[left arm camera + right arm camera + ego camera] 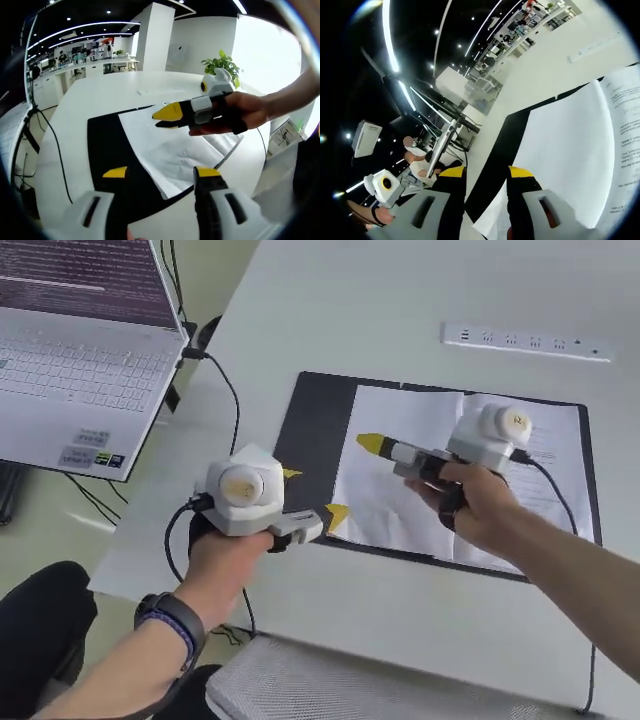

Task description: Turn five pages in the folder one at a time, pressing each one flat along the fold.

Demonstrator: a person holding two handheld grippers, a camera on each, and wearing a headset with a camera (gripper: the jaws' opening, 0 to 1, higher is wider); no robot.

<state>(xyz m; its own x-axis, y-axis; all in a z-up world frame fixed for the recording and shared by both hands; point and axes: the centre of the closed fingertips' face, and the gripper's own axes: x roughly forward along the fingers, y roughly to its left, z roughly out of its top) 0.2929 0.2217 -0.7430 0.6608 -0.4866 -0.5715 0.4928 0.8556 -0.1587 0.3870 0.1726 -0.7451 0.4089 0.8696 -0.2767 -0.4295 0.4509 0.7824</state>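
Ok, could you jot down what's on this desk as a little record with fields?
folder: open, black cover, on the white table
page: white sheet, a bit creased
left tongs: open, over the folder's near edge
right tongs: open, over the page
also there: laptop, power strip

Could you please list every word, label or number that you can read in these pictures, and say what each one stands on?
No text is clear enough to quote.
On the laptop screen: lines of text, too blurred.
On the stickers at the laptop corner: too small.
On the printed page in the folder: lines of print, too small.
On the power strip: no legible marking.
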